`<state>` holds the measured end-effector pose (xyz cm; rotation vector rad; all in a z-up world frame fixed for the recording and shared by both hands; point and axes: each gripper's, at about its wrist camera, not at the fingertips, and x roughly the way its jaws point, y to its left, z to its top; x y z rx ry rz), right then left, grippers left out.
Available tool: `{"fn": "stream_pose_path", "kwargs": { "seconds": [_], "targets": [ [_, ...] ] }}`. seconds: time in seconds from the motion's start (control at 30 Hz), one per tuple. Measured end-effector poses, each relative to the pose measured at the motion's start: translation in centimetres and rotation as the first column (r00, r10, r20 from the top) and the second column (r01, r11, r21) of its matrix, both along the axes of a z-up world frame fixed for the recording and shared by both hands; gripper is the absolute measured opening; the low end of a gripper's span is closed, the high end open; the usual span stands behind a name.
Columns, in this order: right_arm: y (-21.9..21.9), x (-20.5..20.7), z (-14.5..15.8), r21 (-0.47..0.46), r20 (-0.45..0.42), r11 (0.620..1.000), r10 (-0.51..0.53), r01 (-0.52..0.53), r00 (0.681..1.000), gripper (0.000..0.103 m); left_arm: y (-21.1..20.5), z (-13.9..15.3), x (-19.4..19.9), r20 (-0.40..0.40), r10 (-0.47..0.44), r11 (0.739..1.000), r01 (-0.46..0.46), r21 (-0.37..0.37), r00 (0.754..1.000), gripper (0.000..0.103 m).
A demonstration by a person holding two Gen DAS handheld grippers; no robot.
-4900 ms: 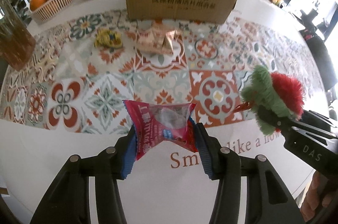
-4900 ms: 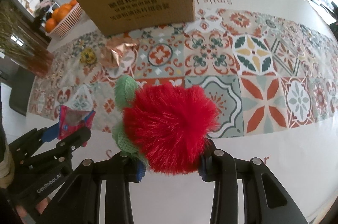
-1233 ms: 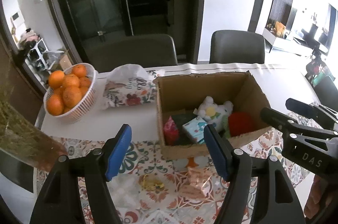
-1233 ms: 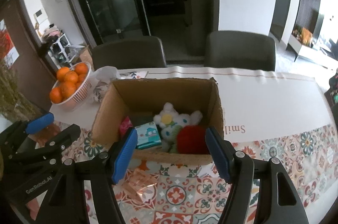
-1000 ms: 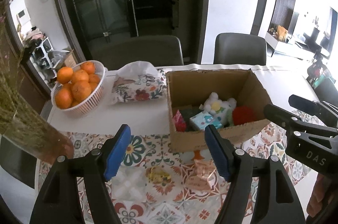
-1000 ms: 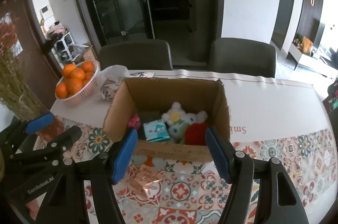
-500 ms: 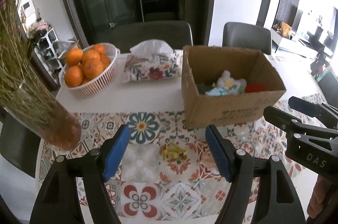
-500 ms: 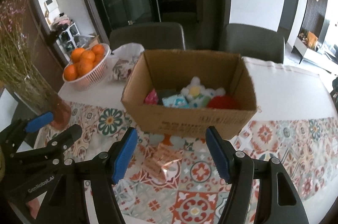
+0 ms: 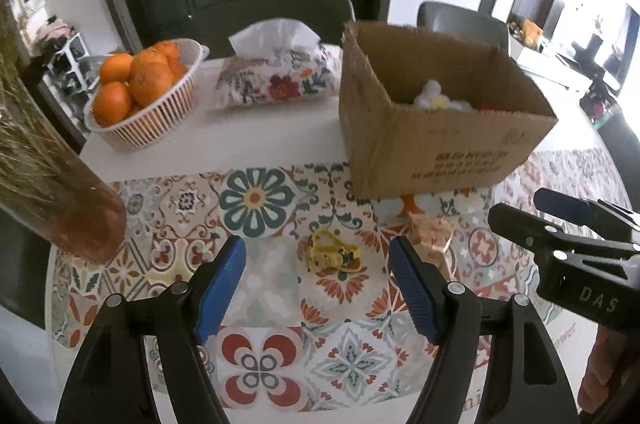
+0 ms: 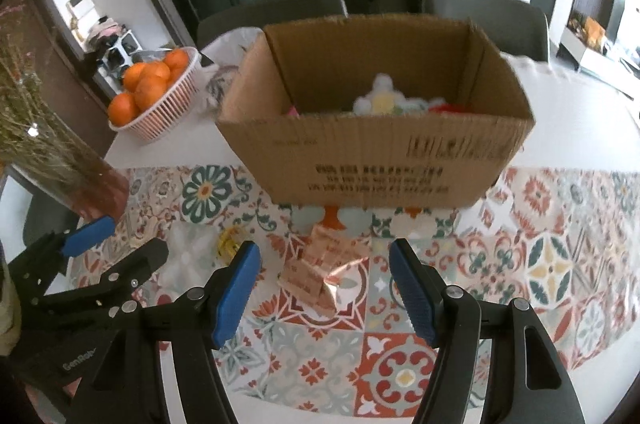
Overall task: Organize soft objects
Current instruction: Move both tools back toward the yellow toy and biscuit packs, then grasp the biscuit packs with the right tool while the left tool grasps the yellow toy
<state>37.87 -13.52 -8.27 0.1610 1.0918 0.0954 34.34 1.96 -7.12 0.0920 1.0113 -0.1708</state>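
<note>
A brown cardboard box [image 9: 444,144] [image 10: 380,160] stands on the patterned table runner; a white plush flower [image 10: 382,100] and something red show inside it. On the runner in front of the box lie a small yellow soft item [image 9: 330,256] [image 10: 228,244] and a shiny rose-gold packet [image 9: 432,236] [image 10: 320,264]. My left gripper [image 9: 318,288] is open and empty above the yellow item. My right gripper [image 10: 322,288] is open and empty above the rose-gold packet. Each gripper shows at the edge of the other's view.
A white basket of oranges [image 9: 140,96] [image 10: 154,96] and a floral tissue pouch [image 9: 276,72] sit behind the runner on the left. A reddish vase with dry stems [image 9: 68,208] [image 10: 84,184] stands at the left edge. Dark chairs [image 10: 484,12] line the far side.
Both grippers have come down and back from over the box toward the runner. The red packet and the red-green plush held earlier are no longer in the jaws.
</note>
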Motion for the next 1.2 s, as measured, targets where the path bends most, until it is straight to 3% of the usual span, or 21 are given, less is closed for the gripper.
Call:
{"fn": "stream_pose_path", "kwargs": {
  "seconds": [0.33,0.43,0.8,1.2],
  "targets": [
    [0.7,0.2,-4.1,0.022,-0.049,0.999,-0.041,0.042,0.998,0.068,0.4,-5.0,0.5,-0.057,-0.084,0.996,0.084,0.0,0.995,0.074],
    [0.9,0.4,-5.2,0.039,-0.068,0.997,-0.056,0.059,0.996,0.068,0.5,-6.1,0.8,-0.07,-0.105,0.994,0.104,-0.019,0.992,0.081],
    [0.8,1.3,-8.5,0.09,-0.126,0.986,-0.126,0.138,0.984,0.068,-0.1,-9.4,2.3,-0.07,-0.209,0.978,0.21,0.011,0.975,0.086],
    [1.5,3.2,-10.9,0.07,-0.186,0.984,-0.149,0.164,0.971,0.07,-0.6,-13.2,4.4,-0.127,-0.182,0.983,0.184,0.009,0.975,0.086]
  ]
}}
